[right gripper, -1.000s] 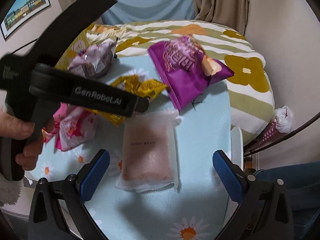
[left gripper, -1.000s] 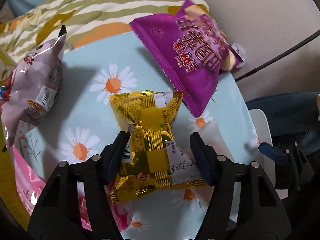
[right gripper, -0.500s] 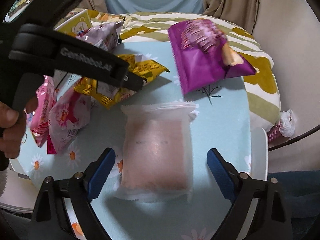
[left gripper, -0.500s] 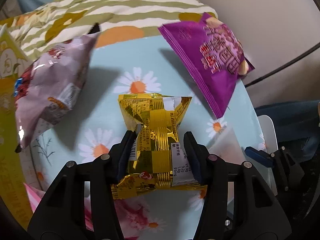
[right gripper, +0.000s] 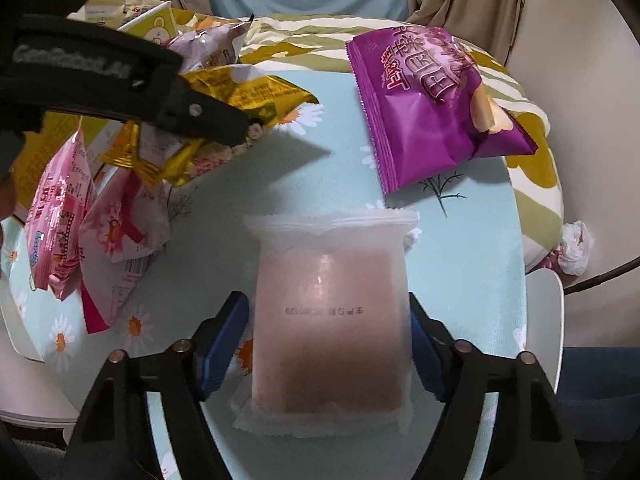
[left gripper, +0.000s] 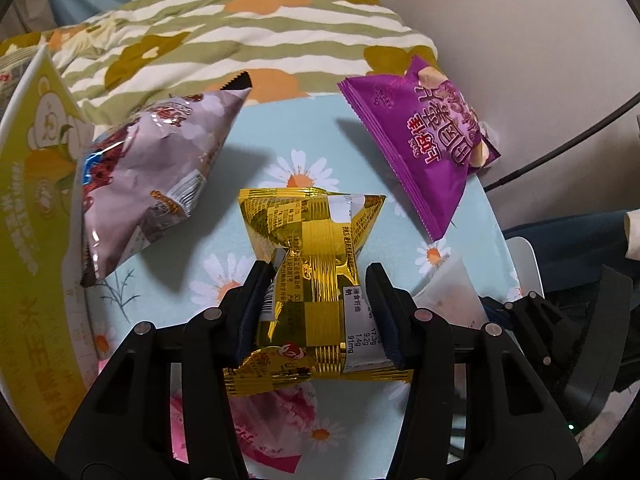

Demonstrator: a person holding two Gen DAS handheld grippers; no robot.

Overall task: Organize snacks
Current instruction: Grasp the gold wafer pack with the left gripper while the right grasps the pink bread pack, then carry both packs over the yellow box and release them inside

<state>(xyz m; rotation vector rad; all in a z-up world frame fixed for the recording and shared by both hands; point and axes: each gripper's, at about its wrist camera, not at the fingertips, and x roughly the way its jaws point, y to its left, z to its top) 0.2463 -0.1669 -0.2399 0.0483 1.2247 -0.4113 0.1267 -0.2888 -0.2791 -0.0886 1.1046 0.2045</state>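
Observation:
My left gripper [left gripper: 318,276] is shut on a gold foil snack packet [left gripper: 312,240], pinching its middle and holding it a little above the daisy-print tablecloth [left gripper: 280,140]. From the right wrist view, that gripper [right gripper: 224,120] and the gold packet [right gripper: 248,88] hang at the upper left. My right gripper [right gripper: 325,308] points down over a flat, translucent pink packet [right gripper: 332,280] lying on the cloth. Its blue-padded jaws are closing with the packet between them; the left pad still shows a thin gap.
A purple snack bag [right gripper: 428,100] lies at the table's far right. A mauve bag [left gripper: 152,176] rests far left beside a yellow carton [left gripper: 32,200]. Pink packets [right gripper: 80,208] lie left. A striped flowered cushion [left gripper: 240,32] is behind, and the round table's edge [right gripper: 544,300] is at the right.
The left jaws closed on the gold packet and raised it off the cloth. The right gripper came down over the pink packet and its jaws narrowed around it.

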